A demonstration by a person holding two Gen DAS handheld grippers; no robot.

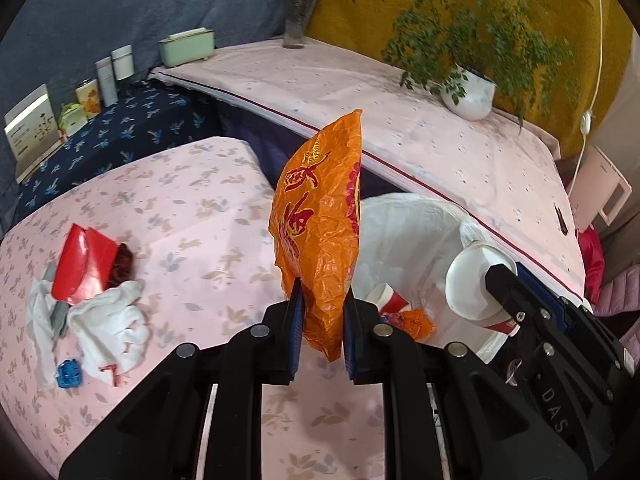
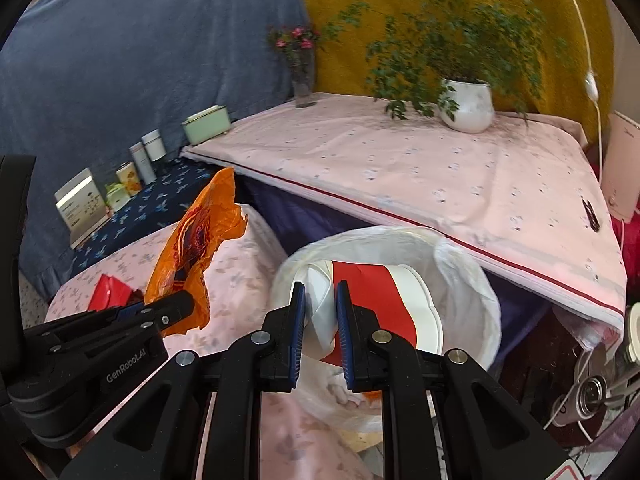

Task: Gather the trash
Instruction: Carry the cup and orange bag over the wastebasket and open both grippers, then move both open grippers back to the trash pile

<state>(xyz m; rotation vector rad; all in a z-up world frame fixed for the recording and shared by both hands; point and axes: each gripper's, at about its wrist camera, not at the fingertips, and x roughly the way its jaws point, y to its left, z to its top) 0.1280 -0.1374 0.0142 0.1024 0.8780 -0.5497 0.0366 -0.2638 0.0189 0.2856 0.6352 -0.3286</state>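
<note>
My left gripper (image 1: 320, 312) is shut on a crumpled orange snack wrapper (image 1: 320, 224), held upright at the table's right edge beside the white-lined trash bin (image 1: 404, 216). It also shows in the right wrist view (image 2: 160, 312) with the wrapper (image 2: 196, 240). My right gripper (image 2: 320, 312) is shut on a red and white paper cup (image 2: 372, 300), held over the bin (image 2: 472, 280). In the left wrist view the right gripper (image 1: 500, 280) holds the cup (image 1: 468, 280) above the bin. A paper cup (image 1: 388, 300) and orange scraps lie inside the bin.
On the pink floral table (image 1: 192, 208) lie a red packet (image 1: 84, 264), white tissues (image 1: 108, 328) and a blue cap (image 1: 69, 374). A higher pink-covered table (image 1: 400, 120) behind the bin bears a potted plant (image 1: 468, 92), a flower vase (image 1: 298, 16) and a green box (image 1: 186, 46).
</note>
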